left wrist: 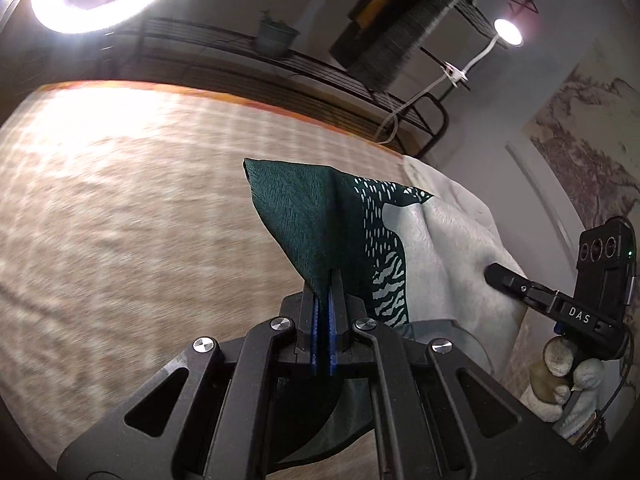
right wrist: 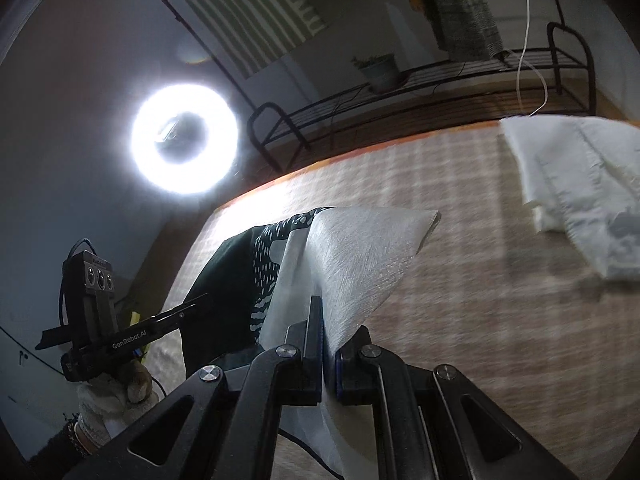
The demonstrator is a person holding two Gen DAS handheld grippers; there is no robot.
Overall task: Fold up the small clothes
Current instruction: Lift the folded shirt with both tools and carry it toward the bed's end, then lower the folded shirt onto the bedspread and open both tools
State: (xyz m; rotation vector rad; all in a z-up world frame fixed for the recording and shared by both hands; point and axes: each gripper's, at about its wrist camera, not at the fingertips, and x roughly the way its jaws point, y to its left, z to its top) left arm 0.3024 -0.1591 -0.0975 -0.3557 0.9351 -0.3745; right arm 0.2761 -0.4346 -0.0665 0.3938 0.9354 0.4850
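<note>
A small garment, dark green with a white speckled and striped print and a pale grey part, hangs lifted between both grippers above the table. My left gripper [left wrist: 323, 276] is shut on its dark green corner [left wrist: 296, 208]. My right gripper [right wrist: 325, 304] is shut on its pale corner [right wrist: 368, 248]. In the left wrist view the right gripper [left wrist: 492, 271] shows at the right, touching the pale cloth [left wrist: 448, 248]. In the right wrist view the left gripper [right wrist: 200, 300] shows at the left, against the dark cloth [right wrist: 228, 280].
The table has a beige checked cloth [left wrist: 120, 200] with an orange far edge. A white folded garment [right wrist: 580, 184] lies at the far right. A black wire rack [right wrist: 440, 80] with a potted plant [right wrist: 380, 70] stands behind the table. A ring light [right wrist: 184, 140] shines.
</note>
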